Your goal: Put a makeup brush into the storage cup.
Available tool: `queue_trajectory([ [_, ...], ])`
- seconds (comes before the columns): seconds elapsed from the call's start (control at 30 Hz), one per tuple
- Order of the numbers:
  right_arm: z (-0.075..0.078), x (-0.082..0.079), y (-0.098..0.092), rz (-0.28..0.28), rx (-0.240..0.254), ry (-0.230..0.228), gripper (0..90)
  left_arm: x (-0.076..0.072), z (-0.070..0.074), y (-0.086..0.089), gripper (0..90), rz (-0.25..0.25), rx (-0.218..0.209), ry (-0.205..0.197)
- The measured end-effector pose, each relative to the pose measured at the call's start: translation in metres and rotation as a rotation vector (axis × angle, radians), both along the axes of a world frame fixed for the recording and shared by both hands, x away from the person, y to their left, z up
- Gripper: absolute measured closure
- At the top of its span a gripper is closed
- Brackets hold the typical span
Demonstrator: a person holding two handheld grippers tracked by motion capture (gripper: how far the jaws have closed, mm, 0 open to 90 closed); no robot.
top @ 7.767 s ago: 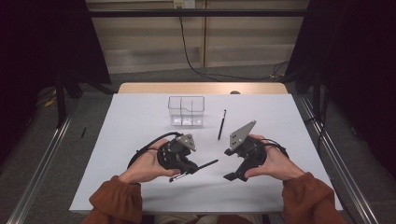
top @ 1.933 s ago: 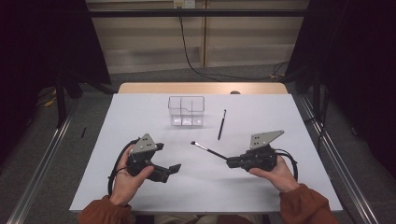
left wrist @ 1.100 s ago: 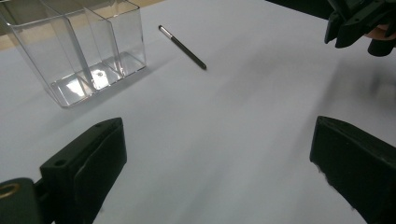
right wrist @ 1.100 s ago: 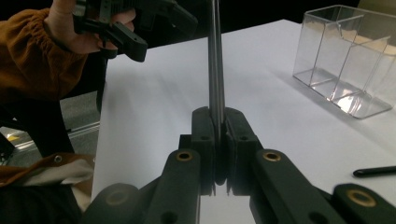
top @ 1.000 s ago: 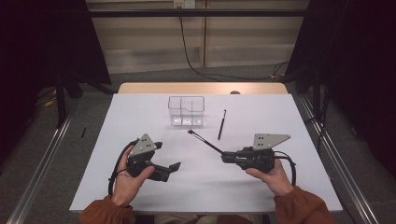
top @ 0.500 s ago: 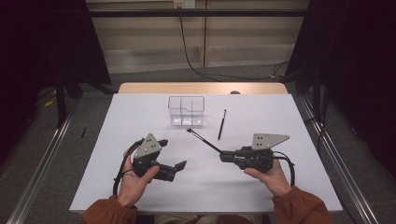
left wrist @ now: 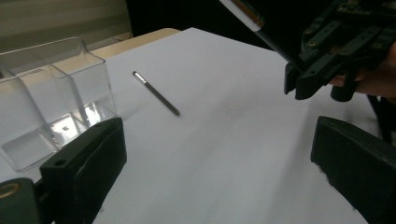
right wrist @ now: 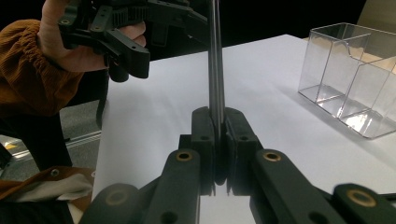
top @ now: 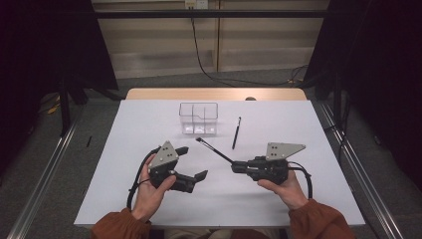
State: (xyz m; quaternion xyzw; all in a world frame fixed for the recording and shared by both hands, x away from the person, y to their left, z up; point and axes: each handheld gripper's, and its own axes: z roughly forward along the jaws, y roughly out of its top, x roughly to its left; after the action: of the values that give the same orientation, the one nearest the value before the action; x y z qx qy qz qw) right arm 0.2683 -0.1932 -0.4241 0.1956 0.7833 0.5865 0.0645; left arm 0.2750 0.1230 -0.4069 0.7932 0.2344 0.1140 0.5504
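Right hand-held gripper (top: 235, 167) clamps 1 pen (top: 214, 150) aimed toward the empty clear organizer (top: 198, 118); left hand-held gripper (top: 194, 163) gapes wide; a second pen (top: 236, 133) waits on the counter (top: 298, 124).

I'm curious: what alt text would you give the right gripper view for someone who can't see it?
The right gripper has its black jaws shut on a thin dark pen that rises straight ahead over a white table. A clear plastic organizer stands at right; the left gripper, in a hand, is at upper left.
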Motion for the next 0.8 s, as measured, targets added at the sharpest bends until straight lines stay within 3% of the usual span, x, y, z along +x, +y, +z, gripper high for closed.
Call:
queue_trajectory([
  [0.33,0.0,0.001,0.001,0.001,0.002,-0.003,83.7,0.003,0.005,-0.025,3.9,0.011,-0.045,-0.041],
  [0.47,0.0,0.001,0.0,-0.001,0.003,-0.006,83.7,0.006,0.008,-0.033,4.0,-0.007,-0.076,-0.029],
  [0.57,0.0,0.001,-0.001,-0.003,0.003,-0.007,83.7,0.007,0.009,-0.04,5.5,-0.028,-0.078,-0.048],
  [0.8,-0.001,0.001,-0.002,-0.012,0.0,-0.012,83.7,0.007,0.007,-0.05,10.0,-0.03,-0.103,-0.023],
])
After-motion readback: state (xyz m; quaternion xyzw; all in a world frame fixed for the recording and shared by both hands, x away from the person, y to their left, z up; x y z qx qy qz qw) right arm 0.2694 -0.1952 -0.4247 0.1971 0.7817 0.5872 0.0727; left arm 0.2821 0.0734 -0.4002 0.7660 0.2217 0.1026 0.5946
